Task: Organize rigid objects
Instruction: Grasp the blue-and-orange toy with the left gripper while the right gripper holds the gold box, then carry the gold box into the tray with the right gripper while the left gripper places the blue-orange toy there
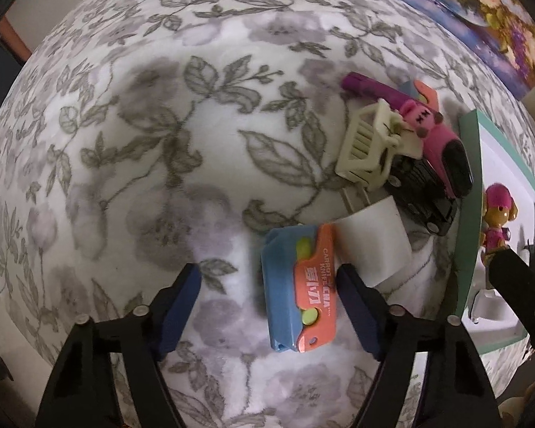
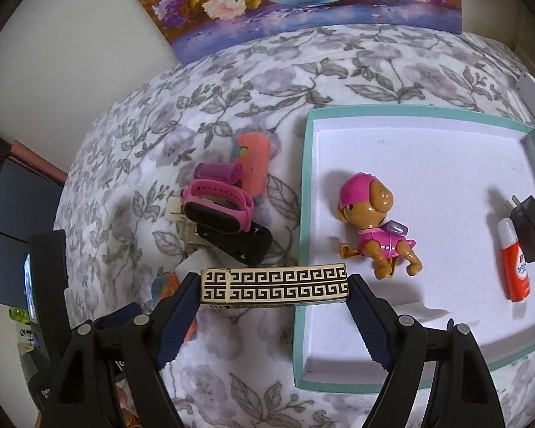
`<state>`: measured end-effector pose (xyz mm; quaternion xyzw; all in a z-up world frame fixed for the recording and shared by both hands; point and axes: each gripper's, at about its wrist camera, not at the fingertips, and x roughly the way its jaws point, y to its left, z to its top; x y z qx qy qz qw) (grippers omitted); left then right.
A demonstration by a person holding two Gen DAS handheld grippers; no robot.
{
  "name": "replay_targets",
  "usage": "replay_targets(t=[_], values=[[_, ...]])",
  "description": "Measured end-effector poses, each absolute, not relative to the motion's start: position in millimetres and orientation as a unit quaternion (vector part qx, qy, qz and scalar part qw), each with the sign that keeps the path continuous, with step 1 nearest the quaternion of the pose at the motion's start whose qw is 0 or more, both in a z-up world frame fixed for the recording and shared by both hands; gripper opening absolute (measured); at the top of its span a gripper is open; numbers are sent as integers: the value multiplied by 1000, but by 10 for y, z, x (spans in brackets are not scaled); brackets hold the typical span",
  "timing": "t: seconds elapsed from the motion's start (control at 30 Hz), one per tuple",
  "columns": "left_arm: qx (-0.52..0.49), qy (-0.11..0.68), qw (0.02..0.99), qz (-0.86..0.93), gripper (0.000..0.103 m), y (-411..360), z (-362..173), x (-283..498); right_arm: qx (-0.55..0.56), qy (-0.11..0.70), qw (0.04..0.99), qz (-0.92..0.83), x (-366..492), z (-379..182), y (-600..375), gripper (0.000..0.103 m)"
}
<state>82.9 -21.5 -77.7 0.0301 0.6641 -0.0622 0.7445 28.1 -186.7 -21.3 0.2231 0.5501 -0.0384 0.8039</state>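
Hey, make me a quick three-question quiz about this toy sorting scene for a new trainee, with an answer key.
1. True or false: the right gripper holds a patterned bar endwise between its pads.
2. Which item is already in the teal-rimmed tray? A) pink watch B) toy dog C) orange and blue toy knife
3. Fill in: the orange and blue toy knife lies on the ______ cloth between the left gripper's fingers.

Key: 1 true. 2 B, the toy dog lies in the tray; the pink watch is in the pile outside. 3 floral cloth.
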Motion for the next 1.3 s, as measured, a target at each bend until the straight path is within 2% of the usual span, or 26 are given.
replay_targets(t=[0.03, 0.2, 0.27, 0.5, 0.8, 0.83, 1.3], values=[[33, 667, 741, -67, 66, -257, -802, 820, 222, 551, 803, -39, 284, -219, -1861, 83], [61, 662, 744, -69, 49, -328, -799, 761, 222, 555, 801, -40, 292, -238, -1860, 83], [60, 661, 745, -70, 46, -340, -788, 754, 223, 554, 801, -41, 292, -236, -1868, 83], [42, 657, 749, -72, 45, -163, -705, 810, 230, 555, 798, -48, 277, -256, -1915, 83], [19, 595, 800, -78, 40, -38, -76, 806, 248, 522, 814, -58, 221, -41, -2160, 83], [21, 587, 804, -88, 37, -110, 5, 795, 250, 518, 815, -66, 215, -26, -2231, 83], [94, 556, 805, -185, 37, -1524, 291, 776, 263, 488, 810, -193, 39, -83, -3274, 83]])
